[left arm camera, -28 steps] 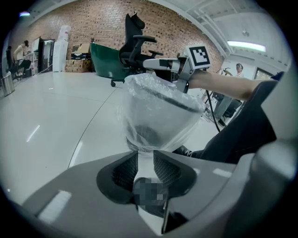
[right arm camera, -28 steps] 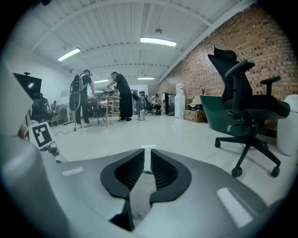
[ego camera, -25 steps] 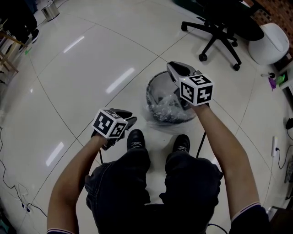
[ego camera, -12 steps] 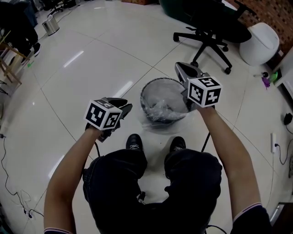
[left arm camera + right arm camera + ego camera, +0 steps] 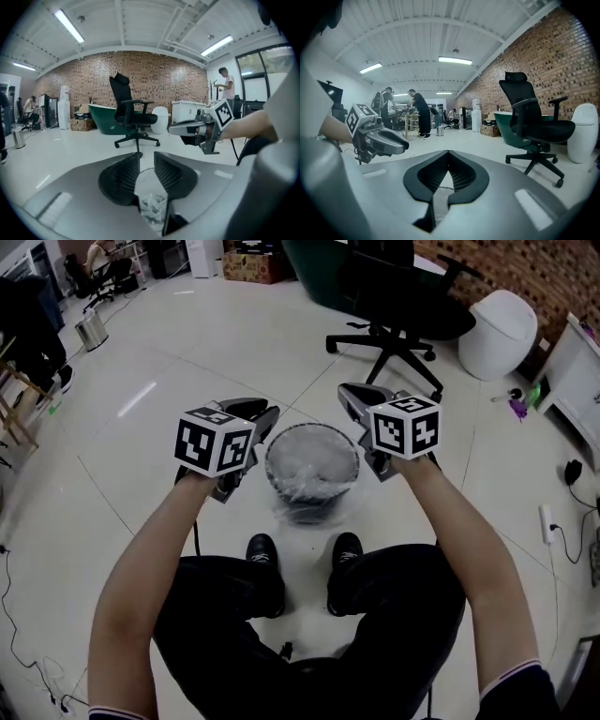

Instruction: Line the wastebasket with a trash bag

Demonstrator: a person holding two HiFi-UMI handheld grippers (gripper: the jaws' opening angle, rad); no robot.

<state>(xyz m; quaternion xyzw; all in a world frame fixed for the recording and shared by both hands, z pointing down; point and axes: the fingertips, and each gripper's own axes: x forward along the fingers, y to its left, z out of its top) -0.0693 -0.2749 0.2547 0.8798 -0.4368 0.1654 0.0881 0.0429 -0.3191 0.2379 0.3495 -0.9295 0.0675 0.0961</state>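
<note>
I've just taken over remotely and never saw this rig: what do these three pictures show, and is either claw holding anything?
No robot: a person carries two hand-held two-jaw claws. The head view looks down from the person's head; the other two cameras ride on the claws. On the tiled floor stands a wastebasket with a clear trash bag crumpled inside. The left claw is open, its jaws having just closed slightly; the bag only shows through the gap. The right claw is shut; whether it pinches film I cannot tell.

Black office chair (image 5: 398, 296) beside white rounded bin (image 5: 499, 320)
</note>
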